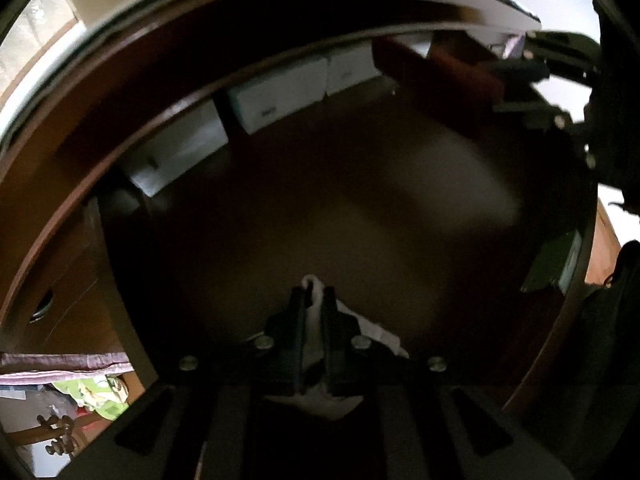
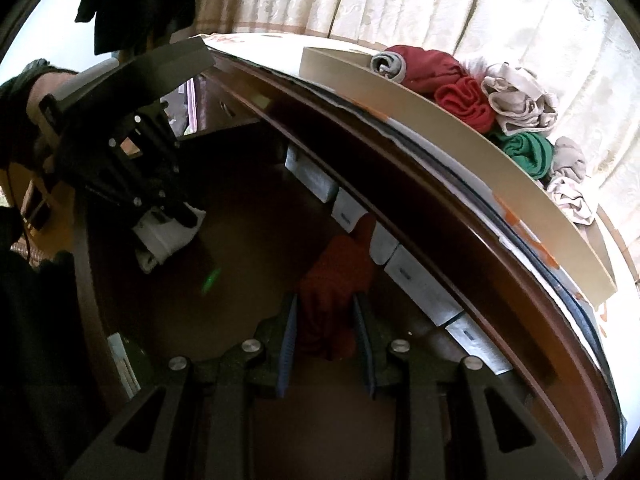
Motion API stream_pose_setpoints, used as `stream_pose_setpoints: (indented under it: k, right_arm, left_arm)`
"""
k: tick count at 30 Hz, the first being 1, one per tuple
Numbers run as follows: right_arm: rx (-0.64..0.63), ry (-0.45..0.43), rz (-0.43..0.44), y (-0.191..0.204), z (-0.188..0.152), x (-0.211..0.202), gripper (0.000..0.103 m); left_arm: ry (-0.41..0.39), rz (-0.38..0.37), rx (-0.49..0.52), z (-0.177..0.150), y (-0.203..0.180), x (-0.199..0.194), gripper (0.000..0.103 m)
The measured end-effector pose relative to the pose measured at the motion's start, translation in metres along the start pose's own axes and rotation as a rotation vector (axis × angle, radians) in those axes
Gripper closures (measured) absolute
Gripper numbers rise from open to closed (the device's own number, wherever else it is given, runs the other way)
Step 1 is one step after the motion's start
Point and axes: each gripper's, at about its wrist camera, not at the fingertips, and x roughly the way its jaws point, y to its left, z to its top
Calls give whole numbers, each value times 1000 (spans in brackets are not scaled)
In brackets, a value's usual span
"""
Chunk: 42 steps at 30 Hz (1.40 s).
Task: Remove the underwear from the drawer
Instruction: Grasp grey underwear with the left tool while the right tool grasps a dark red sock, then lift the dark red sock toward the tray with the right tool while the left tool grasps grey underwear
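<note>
White underwear bunched above drawer; red underwear hanging inside.

The drawer floor is dim and blurred; labels on the white boxes are unreadable.

The drawer floor lies bare through the frame's centre — white boxes line its back wall, under the overhanging dresser top.

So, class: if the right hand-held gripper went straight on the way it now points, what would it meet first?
The right hand-held gripper already has red underwear between its fingers. Beyond that, probably the white boxes along the drawer's back wall, though depth is unclear.
</note>
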Motion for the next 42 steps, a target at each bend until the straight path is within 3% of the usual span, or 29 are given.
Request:
stream_pose_setpoints:
  k: [6, 16, 42]
  right_arm:
    - [26, -16, 6, 2, 0, -1, 74]
    - [54, -33, 0, 4, 1, -3, 74]
    - [118, -175, -59, 5, 10, -44, 74]
  left_arm:
    - [-62, 1, -36, -6, 20, -18, 99]
    - [-145, 54, -67, 15, 3, -14, 99]
    - [-386, 129, -146, 26, -12, -76, 100]
